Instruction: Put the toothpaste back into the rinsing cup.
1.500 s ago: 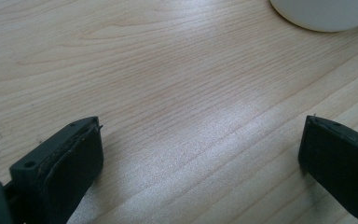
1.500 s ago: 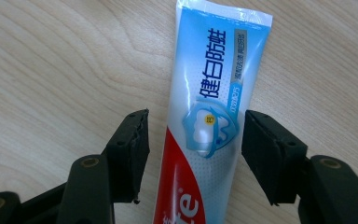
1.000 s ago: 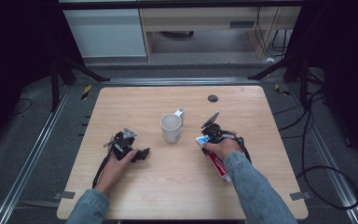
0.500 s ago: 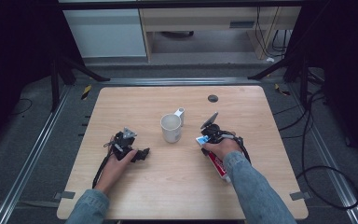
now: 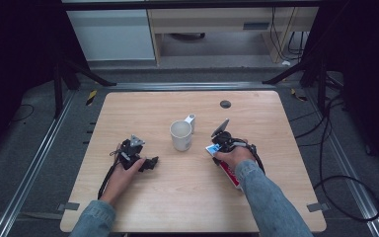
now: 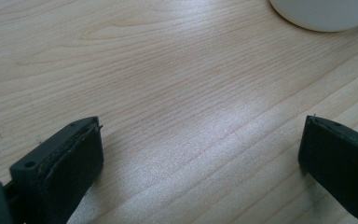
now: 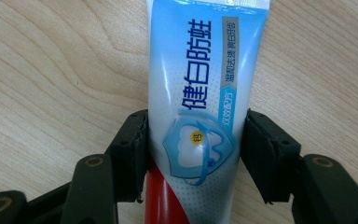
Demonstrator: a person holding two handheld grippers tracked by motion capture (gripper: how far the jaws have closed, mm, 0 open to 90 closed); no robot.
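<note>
A blue, white and red toothpaste tube [image 5: 232, 177] lies flat on the wooden table [image 5: 187, 202], right of centre. My right gripper [image 5: 218, 148] straddles it. In the right gripper view the tube [image 7: 200, 70] runs up between the two black jaws, whose pads [image 7: 133, 149] touch its sides; my right gripper [image 7: 193, 144] is shut on it, the jaws having just been closing. My left gripper [image 5: 150, 162] rests low on the table's left, jaws wide open over bare wood [image 6: 200, 154]. A white mug [image 5: 181, 136] stands upright between both hands, its base [image 6: 321, 11] at that view's top right.
A small black round disc [image 5: 225, 104] sits near the table's far edge. Cables trail from both grippers toward the near edge. Dark stand legs [image 5: 84, 74] and a pale cabinet [image 5: 113, 34] lie beyond the table. Metal rails [image 5: 39, 163] run along its sides.
</note>
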